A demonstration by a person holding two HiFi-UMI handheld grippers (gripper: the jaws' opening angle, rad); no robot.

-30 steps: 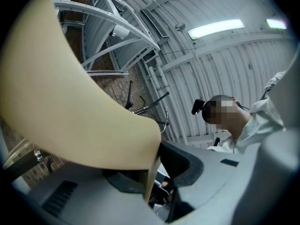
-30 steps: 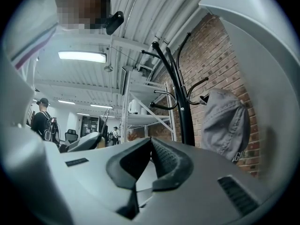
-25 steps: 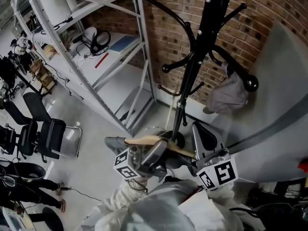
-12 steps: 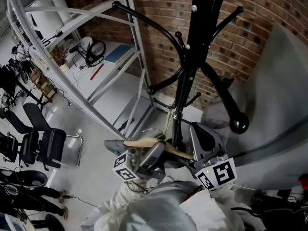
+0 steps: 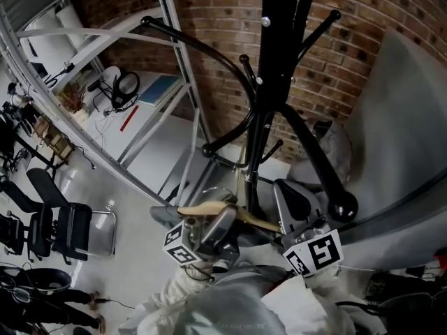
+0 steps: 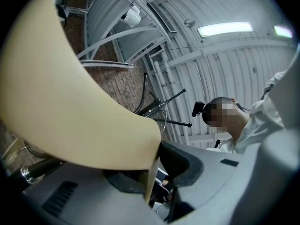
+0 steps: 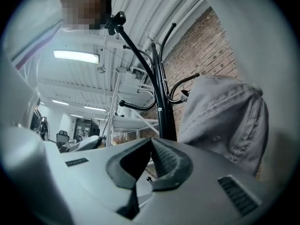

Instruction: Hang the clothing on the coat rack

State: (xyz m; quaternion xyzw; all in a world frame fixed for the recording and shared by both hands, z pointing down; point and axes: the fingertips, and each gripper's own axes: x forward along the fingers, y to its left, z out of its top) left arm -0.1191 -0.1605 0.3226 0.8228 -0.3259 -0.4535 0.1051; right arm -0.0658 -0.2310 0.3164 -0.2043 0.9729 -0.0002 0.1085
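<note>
- Head view: black coat rack [image 5: 276, 82] stands at centre, against the brick wall [image 5: 216, 19].
- The wooden hanger [image 5: 206, 206] lies roughly level, low and left of the rack's pole, with its right end reaching across in front of the pole's foot.
- The left gripper [image 5: 227, 218] is under the hanger, below-left of the pole, its marker cube nearer the camera.
- The right gripper [image 5: 290, 201] is below-right of the pole, close to the hanger's right end.
- The grey clothing [image 5: 412, 138] fills the frame right of the rack, behind a ball-tipped hook; how it is held cannot be told here.
- The metal shelving frame [image 5: 174, 54] is left of the rack, and the chair [image 5: 70, 222] is far left on the floor.
- Left gripper view: the left gripper [image 6: 157, 172] has its jaws clamped on the hanger [image 6: 70, 107], whose thin pale edge is pinched between the pads.
- The hanger's broad cream face covers the left half; the rack's hooks [image 6: 157, 108] show just past its edge.
- The person's pale sleeve [image 6: 262, 121] is right of the rack.
- Right gripper view: the right gripper [image 7: 151, 149] has its jaw tips pressed together, with nothing seen between them.
- The rack [image 7: 161, 107] rises straight behind the jaws.
- The grey clothing [image 7: 225, 121] bunches just right of the pole, in front of the brick wall [image 7: 206, 50].
- The ceiling light [image 7: 75, 56] is upper left of the rack.
</note>
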